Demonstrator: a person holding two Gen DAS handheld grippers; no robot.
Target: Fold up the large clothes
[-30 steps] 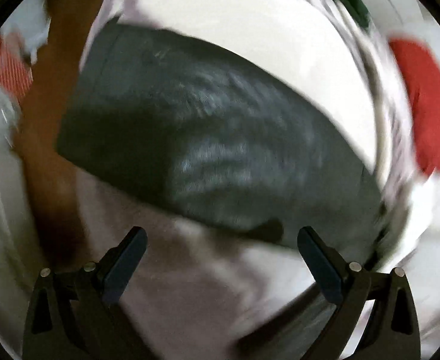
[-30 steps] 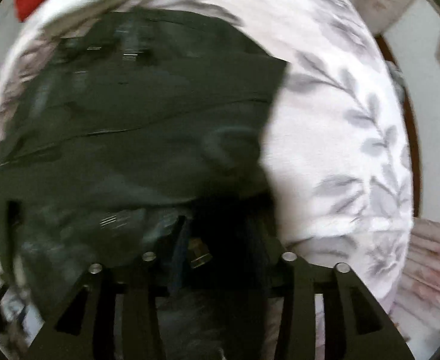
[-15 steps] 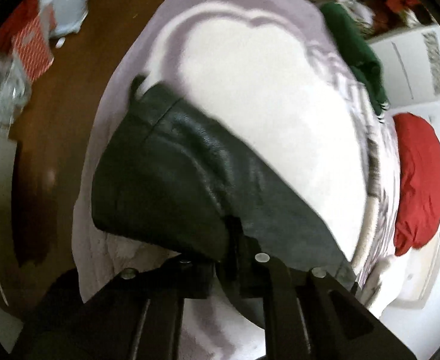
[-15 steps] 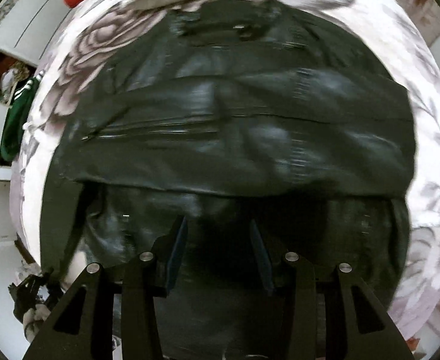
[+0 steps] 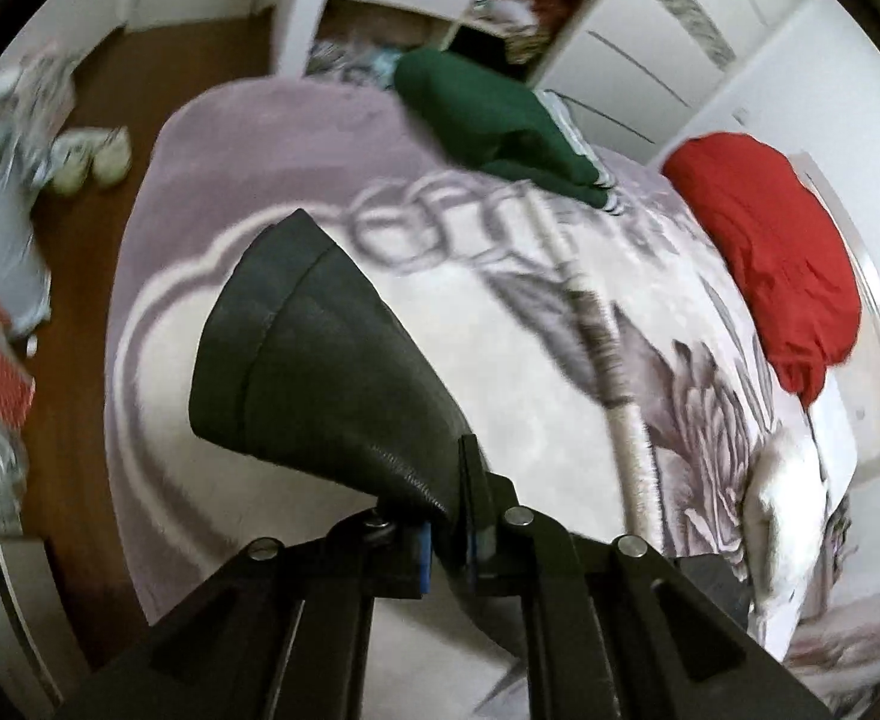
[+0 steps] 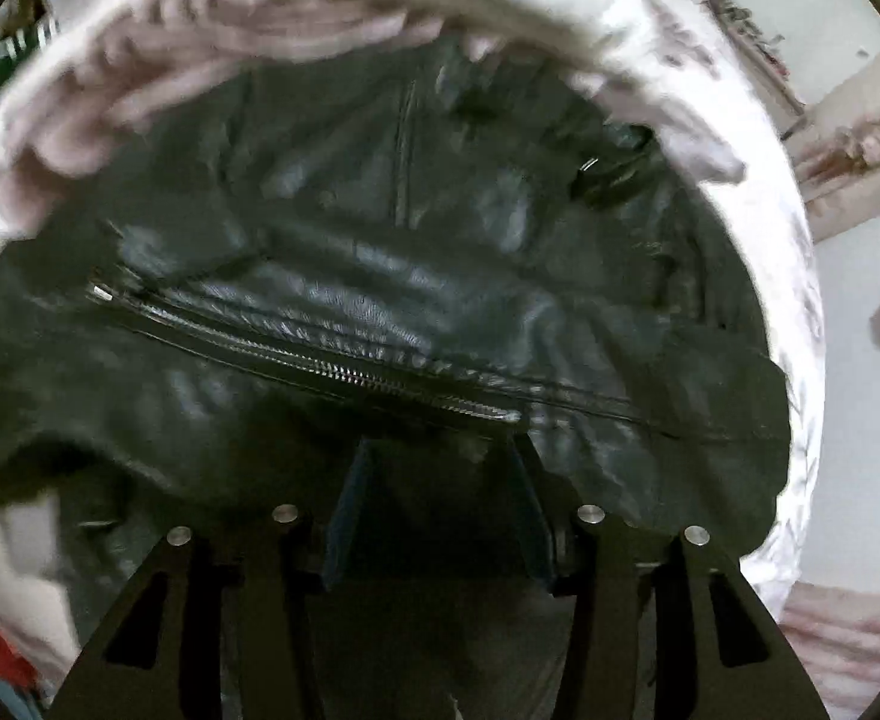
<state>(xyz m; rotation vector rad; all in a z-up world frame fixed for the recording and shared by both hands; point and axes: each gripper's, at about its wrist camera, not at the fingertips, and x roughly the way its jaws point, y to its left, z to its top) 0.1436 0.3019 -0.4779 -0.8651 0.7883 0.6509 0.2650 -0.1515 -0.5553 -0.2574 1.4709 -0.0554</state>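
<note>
A black leather jacket with a silver zipper lies spread on a bed with a pale floral blanket. My left gripper is shut on the jacket's sleeve and holds it lifted above the blanket, cuff end pointing away. My right gripper hovers low over the jacket body, its fingers partly apart with jacket leather lying between and under them; whether they hold it is unclear.
A green garment and a red garment lie at the far side of the bed. A wardrobe stands behind. Brown floor with slippers lies to the left.
My left gripper has closed on the sleeve and raised it off the blanket. My right gripper has moved lower and closer over the jacket body, its fingers now partly apart.
</note>
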